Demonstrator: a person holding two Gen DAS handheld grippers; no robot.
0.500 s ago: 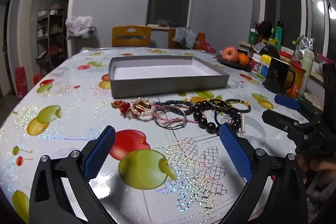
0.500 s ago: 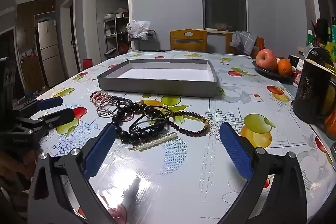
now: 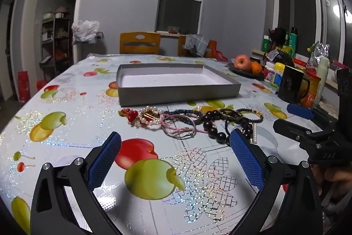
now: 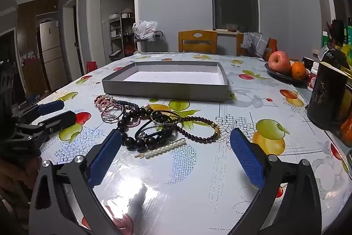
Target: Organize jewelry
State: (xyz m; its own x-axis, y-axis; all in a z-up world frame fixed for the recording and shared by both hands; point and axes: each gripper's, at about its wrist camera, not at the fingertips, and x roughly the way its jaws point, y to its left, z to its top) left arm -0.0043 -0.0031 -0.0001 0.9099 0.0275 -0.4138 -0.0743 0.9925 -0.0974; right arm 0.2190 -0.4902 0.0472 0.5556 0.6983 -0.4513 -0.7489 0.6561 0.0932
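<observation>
a dining table [image 4: 198,180] covered in a glossy fruit-print cloth. two hand-held grippers hover low over its near edge, both pointing slightly down. the left gripper [image 3: 175,148] has its blue-padded jaws spread wide with nothing between them; the right gripper [image 4: 175,147] is just as wide and also empty.

the jewelry pile [image 4: 151,122] lies in a tangled row at about 12 o'clock from both grippers, between them and a shallow grey cardboard tray [image 4: 165,89], which sits just beyond the pile and holds nothing.

in the pile: a bracelet of large black beads [image 4: 140,140], a thin garnet-coloured bead bracelet [image 4: 198,124] at its 3 o'clock, a pearl hair clip [image 4: 162,149] nearest the right gripper, a silver wire bangle [image 3: 180,127], and a red berry ornament [image 3: 131,115] at the 9 o'clock end.

judged by look, these pieces are light, limp and likely to snag on each other. the stiff pearl clip lies apart and seems easiest to pinch across its middle; the bead strands would slip unless a single bead is caught.
</observation>
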